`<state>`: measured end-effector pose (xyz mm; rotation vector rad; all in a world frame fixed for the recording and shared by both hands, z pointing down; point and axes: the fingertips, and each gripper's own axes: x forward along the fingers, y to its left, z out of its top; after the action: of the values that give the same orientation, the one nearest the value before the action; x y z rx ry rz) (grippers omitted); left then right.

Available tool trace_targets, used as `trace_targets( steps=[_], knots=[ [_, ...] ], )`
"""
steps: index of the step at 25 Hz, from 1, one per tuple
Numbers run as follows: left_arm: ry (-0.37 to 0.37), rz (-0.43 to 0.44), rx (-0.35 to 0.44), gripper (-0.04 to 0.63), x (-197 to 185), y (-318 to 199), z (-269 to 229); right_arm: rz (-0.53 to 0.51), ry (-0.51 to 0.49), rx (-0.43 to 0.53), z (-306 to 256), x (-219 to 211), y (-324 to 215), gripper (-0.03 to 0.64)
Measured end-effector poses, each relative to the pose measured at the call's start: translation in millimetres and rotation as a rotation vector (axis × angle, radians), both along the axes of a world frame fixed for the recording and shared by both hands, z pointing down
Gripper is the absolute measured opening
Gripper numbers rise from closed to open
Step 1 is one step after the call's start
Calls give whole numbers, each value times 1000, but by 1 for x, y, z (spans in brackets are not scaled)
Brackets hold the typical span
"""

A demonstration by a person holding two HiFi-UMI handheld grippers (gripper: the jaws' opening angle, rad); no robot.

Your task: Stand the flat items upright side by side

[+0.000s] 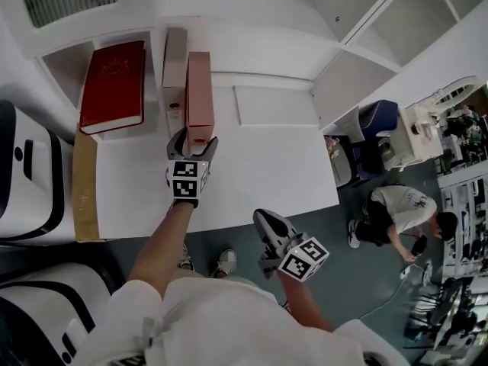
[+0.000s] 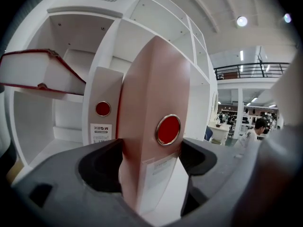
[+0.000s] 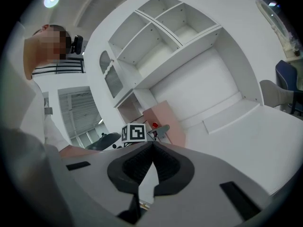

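A brown board [image 1: 84,185] lies along the left edge of the white surface [image 1: 259,166]. Beside it, in the left compartment of the shelf [image 1: 57,59], a red book [image 1: 114,86] lies flat with its cover up. Right of the book, a grey binder [image 1: 174,67] stands upright with its spine toward the person. A pink binder [image 1: 200,90] stands upright just beside the grey one on its right, set a little further out from the shelf.

The left tool [image 1: 192,139] points nearly level at the pink binder. Its two pads press on either side of the spine low down, below the red ring hole [image 2: 168,130], so it grips the binder.

Further right and nearer the person, the right tool [image 1: 265,221] hangs in the air off the front edge of the surface, well apart from both binders. Its jaws are closed together with nothing between them.

At the far right, a person [image 1: 400,212] crouches on the floor near a blue chair [image 1: 377,120].
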<state>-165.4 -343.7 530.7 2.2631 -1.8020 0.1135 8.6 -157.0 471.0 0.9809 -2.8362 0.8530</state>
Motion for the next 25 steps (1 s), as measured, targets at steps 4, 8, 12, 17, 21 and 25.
trace_targets(
  steps=[4,8,12,17,21,25],
  knots=[
    [7,-12,-16,367,-8,-10,3,-5,6,7,-5,-11,2,2],
    [28,-33,-43,354,-14,-19,3,-4,8,30,-14,-17,0,2],
    [43,-66,-72,350,-18,-28,6,-6,15,39,-18,-17,1,2],
    [118,-136,-136,347,-23,-42,8,8,15,49,-22,-8,7,2],
    [143,-150,-158,351,-25,-47,10,22,6,54,-22,2,11,2],
    [146,-147,-167,357,-25,-40,14,31,-14,55,-22,10,10,2]
  ],
)
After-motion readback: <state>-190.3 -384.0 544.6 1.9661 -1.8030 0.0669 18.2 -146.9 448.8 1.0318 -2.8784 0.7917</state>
